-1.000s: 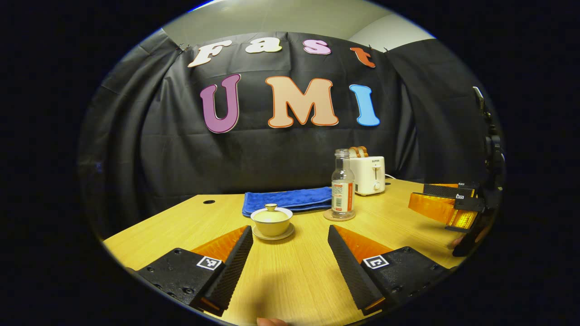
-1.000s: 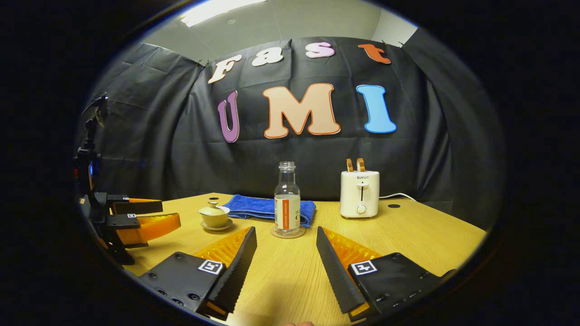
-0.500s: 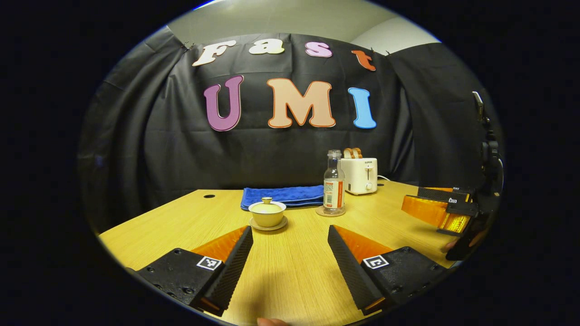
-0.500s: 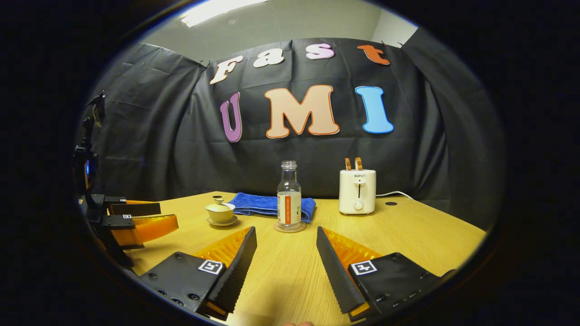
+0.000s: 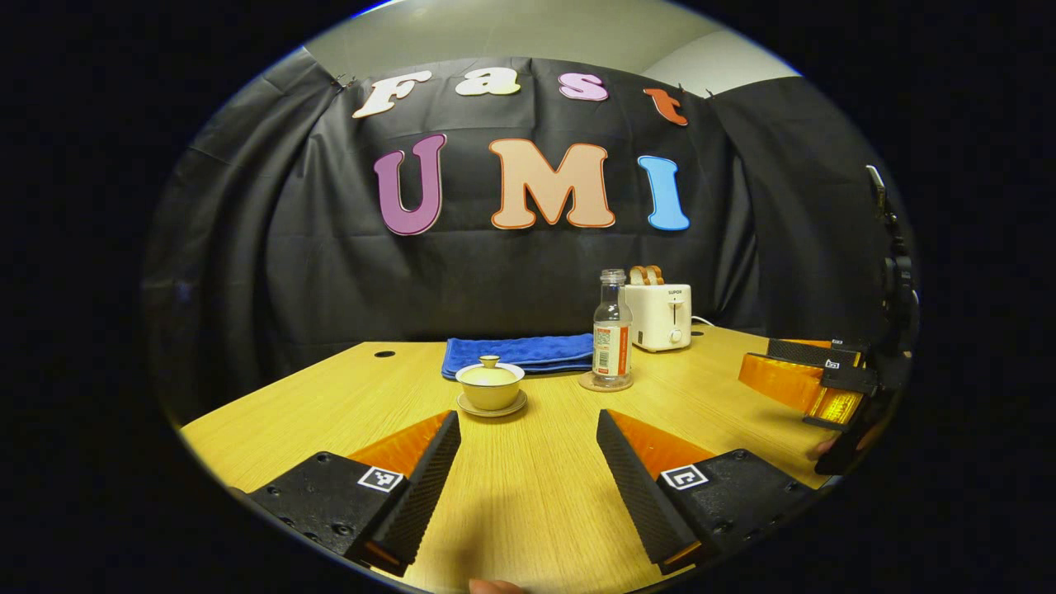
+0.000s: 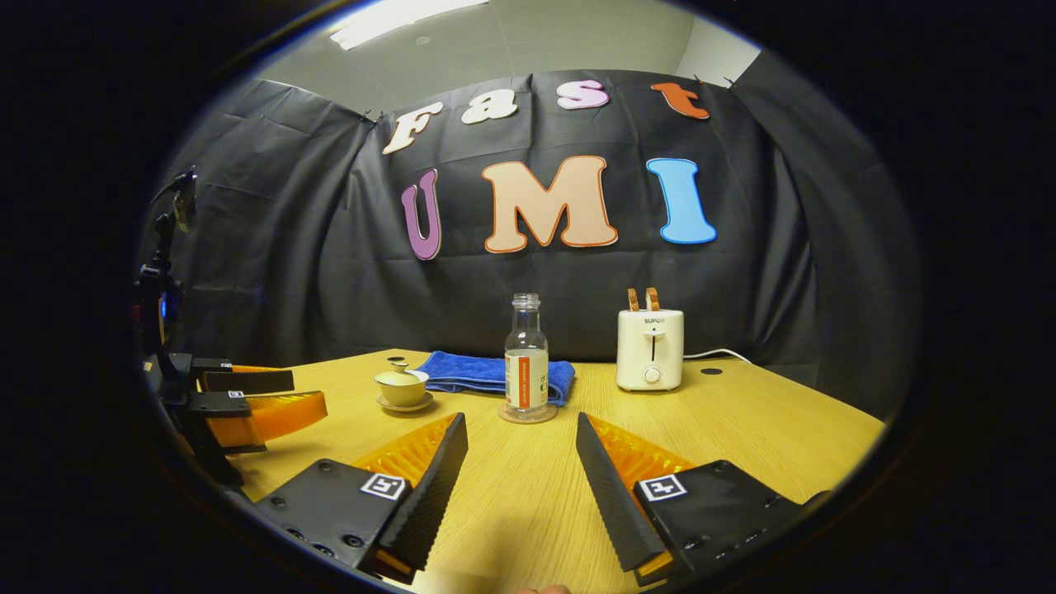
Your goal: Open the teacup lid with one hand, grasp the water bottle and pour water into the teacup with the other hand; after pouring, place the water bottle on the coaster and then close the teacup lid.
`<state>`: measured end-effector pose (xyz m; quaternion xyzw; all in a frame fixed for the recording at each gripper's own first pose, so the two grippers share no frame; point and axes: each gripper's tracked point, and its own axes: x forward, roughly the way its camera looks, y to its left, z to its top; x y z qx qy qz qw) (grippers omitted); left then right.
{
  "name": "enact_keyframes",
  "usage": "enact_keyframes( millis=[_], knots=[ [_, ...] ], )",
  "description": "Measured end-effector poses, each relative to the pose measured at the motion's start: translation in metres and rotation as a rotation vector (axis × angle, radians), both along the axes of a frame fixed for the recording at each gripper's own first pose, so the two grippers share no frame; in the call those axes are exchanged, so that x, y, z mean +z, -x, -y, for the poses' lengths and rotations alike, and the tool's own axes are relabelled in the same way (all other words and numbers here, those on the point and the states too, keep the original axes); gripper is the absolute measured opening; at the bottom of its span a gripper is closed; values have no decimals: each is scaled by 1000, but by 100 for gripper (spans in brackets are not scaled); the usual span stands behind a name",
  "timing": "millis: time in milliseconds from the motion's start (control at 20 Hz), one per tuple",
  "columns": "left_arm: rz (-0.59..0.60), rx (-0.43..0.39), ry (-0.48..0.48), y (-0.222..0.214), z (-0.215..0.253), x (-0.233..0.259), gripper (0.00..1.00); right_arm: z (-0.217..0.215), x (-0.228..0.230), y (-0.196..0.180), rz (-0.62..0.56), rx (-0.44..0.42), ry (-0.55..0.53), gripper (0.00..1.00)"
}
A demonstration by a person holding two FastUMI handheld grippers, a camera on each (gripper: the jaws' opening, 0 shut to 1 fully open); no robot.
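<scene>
We hold the left gripper (image 5: 528, 462) and right gripper (image 6: 521, 466) wide open and empty over bare desk (image 6: 767, 429). Ahead stand the lidded teacup (image 5: 490, 387) and the bottle (image 6: 525, 357) on its coaster (image 6: 526, 414); towel (image 6: 487, 373) and toaster (image 6: 650, 350) sit behind.

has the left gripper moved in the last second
Yes. In the left gripper view the small lidded cream teacup and clear water bottle look smaller and farther beyond the left gripper than a second ago, so it has pulled back from them.

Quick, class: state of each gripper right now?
Left gripper: open, holding nothing, short of the lidded cream ceramic teacup.
Right gripper: open, holding nothing, short of the clear uncapped water bottle.
</scene>
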<state>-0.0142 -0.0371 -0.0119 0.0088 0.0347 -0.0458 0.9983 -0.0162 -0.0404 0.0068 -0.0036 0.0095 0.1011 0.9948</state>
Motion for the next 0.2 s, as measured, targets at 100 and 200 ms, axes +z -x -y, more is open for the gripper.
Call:
enact_keyframes(
  millis=[100, 200],
  knots=[
    [1, 3, 0, 1, 0, 0, 97, 0, -1, -1, 1, 0, 0, 86],
    [-1, 7, -1, 0, 0, -1, 97, 1, 0, -1, 1, 1, 1, 86]
  ],
)
